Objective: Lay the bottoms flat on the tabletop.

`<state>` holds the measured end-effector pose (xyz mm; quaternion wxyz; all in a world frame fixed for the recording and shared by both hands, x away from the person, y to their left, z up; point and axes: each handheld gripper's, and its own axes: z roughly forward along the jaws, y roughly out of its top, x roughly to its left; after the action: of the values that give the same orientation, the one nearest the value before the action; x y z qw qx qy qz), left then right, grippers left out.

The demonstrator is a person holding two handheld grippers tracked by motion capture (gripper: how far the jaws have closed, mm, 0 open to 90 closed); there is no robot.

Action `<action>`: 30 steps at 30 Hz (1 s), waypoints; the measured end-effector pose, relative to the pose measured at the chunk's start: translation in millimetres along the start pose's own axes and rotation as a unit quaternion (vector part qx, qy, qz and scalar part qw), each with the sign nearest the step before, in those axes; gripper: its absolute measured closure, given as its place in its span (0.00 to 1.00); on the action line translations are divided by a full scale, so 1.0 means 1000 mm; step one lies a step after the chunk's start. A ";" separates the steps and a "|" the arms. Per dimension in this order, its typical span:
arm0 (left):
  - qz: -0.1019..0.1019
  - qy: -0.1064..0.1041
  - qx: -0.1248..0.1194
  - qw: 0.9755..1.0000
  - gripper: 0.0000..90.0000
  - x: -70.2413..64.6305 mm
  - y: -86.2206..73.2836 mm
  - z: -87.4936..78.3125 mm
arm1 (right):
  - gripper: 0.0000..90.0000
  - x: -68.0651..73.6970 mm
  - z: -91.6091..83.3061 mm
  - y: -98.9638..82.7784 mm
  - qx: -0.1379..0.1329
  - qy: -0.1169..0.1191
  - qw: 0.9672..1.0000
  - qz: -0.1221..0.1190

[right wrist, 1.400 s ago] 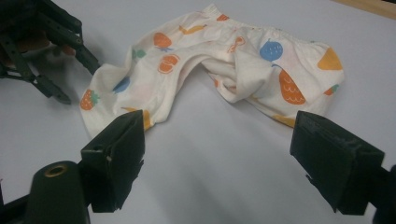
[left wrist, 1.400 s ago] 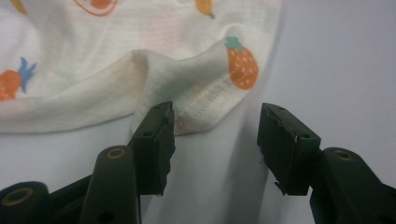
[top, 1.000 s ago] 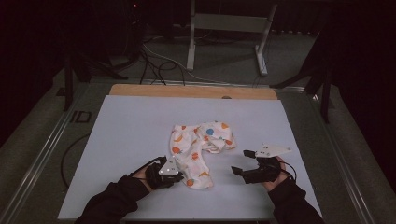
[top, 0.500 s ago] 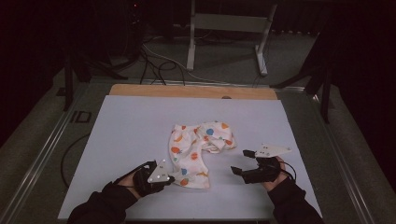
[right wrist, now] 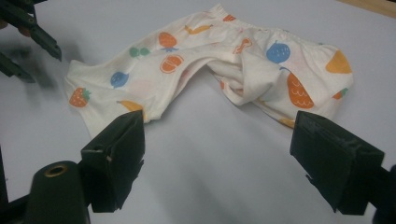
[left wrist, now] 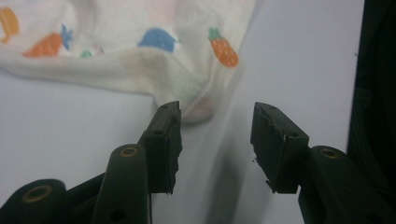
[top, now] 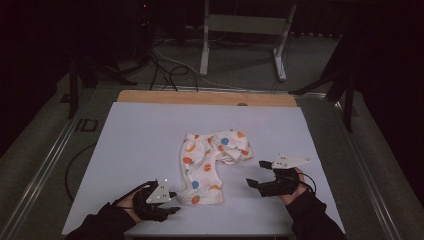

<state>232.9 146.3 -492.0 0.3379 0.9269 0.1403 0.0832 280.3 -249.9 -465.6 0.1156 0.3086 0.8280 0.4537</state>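
One pair of small cream trousers (top: 210, 162) with a fruit print lies crumpled on the white sheet (top: 140, 140) that covers the table (top: 200, 97), a little nearer the person than the middle. The waist end is bunched toward the far right; one leg runs down toward the near edge, its cuff (top: 202, 197) flat on the sheet. The other leg is folded under the bunched part and cannot be traced.

Left gripper (top: 170, 202): at the near left, just beside the cuff. Its jaws have just been opening. In the left gripper view (left wrist: 215, 140) they stand apart with bare sheet between them; the cuff corner (left wrist: 198, 109) lies just past the tip of one jaw, apart from the pads, so the cloth is released. Some blur around the corner of the cloth here.

Right gripper (top: 256, 174): at the near right, near the trousers and apart from them. In the right gripper view (right wrist: 217, 140) the jaws are spread wide, nothing between them but sheet; the trousers (right wrist: 210, 60) lie beyond the tips.

Both dark sleeves enter from the near edge in the high view. Beyond the table: a metal stand (top: 245, 35) and loose cables (top: 165, 70) on the floor.
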 end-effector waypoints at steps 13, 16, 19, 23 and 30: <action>0.034 -0.016 0.019 0.999 0.58 0.009 0.008 0.025 | 0.20 0.000 0.001 -0.001 0.003 0.001 1.000 0.002; 0.029 -0.016 0.023 0.999 0.59 0.016 0.008 0.030 | 0.20 -0.001 0.001 -0.001 0.003 0.003 1.000 0.002; 0.015 -0.026 0.016 0.999 0.60 0.024 0.008 0.033 | 0.20 -0.001 0.001 -0.001 0.004 0.003 1.000 0.002; 0.003 -0.030 0.005 1.000 0.73 0.033 0.006 0.035 | 0.20 -0.001 0.002 -0.001 0.007 0.004 1.000 0.002; 0.013 -0.004 0.009 1.000 0.96 0.031 0.007 0.034 | 0.20 -0.001 0.001 -0.001 0.006 0.003 1.000 0.002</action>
<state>271.9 130.1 -511.7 0.3291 0.9320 0.1278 0.0827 281.2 -250.1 -467.2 0.1101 0.3098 0.8302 0.4502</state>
